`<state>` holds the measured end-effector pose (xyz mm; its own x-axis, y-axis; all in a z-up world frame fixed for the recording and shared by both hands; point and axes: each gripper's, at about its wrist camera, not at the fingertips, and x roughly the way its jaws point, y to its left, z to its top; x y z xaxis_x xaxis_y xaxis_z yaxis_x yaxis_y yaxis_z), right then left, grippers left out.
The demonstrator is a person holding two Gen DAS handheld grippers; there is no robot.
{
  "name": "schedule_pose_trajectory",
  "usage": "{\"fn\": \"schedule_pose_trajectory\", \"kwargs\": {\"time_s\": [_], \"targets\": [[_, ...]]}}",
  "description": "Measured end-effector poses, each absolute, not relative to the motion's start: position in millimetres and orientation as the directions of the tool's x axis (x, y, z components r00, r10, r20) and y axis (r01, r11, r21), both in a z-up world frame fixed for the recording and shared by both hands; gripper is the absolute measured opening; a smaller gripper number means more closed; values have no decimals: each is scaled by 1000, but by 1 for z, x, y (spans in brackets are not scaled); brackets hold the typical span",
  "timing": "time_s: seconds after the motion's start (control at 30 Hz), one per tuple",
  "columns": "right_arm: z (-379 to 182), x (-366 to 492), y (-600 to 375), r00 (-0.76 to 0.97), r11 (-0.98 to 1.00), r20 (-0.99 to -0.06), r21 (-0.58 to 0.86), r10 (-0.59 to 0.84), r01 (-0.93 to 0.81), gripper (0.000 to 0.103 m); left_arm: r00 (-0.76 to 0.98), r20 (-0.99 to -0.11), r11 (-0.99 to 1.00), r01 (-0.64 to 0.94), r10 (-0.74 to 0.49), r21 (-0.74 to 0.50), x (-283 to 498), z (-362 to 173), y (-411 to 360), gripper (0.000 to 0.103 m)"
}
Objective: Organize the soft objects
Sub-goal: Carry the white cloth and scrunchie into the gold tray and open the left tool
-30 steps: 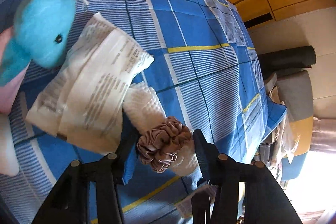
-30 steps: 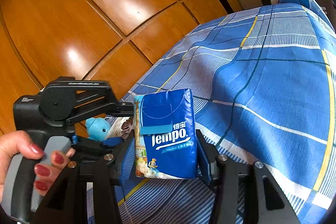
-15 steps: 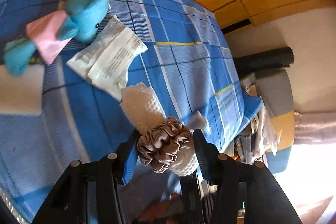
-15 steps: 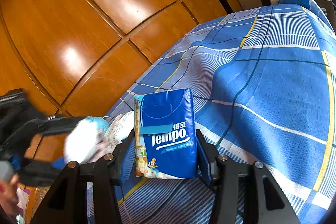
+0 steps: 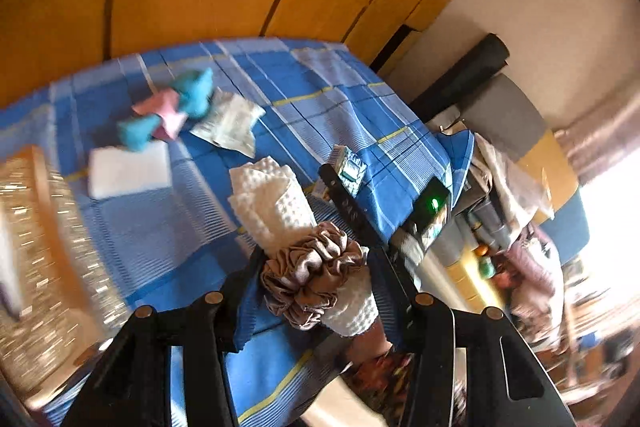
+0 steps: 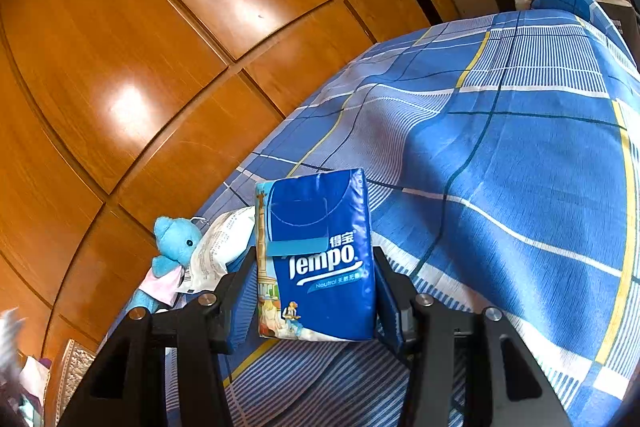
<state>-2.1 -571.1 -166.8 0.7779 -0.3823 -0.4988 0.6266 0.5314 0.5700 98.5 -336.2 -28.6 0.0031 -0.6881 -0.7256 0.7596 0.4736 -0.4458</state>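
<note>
The left tool [image 5: 316, 287] grips a rolled cloth [image 5: 276, 211] ringed by a scrunchie [image 5: 312, 283], above the bed [image 5: 160, 227]. The right tool [image 6: 316, 291] clamps a tissue pack [image 6: 320, 255] upright over the bed.

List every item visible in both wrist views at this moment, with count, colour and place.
rolled waffle-knit cloth: 1, white, in left gripper
satin scrunchie: 1, brown, around that cloth
Tempo tissue pack: 1, blue, in right gripper
plush bear: 1, turquoise with pink cloth, on bedsheet
printed plastic packet: 1, white, beside bear
flat pad: 1, white, near bear, blurred
checked bedsheet: 1, blue
wooden wall panels: orange, behind bed
left gripper: 1, black, gripping
right gripper: 1, black, gripping
</note>
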Motion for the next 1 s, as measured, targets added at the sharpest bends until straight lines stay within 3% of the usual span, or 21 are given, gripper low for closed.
{"fn": "schedule_pose_trajectory", "kwargs": {"time_s": [0.53, 1.0], "targets": [[-156, 11, -556, 733, 596, -541, 448, -413, 666, 52, 308, -689, 672, 654, -656, -347, 110, -3, -151, 50], [-153, 21, -551, 679, 601, -587, 369, -441, 709, 52, 395, -838, 889, 410, -376, -206, 169, -73, 12, 51]]}}
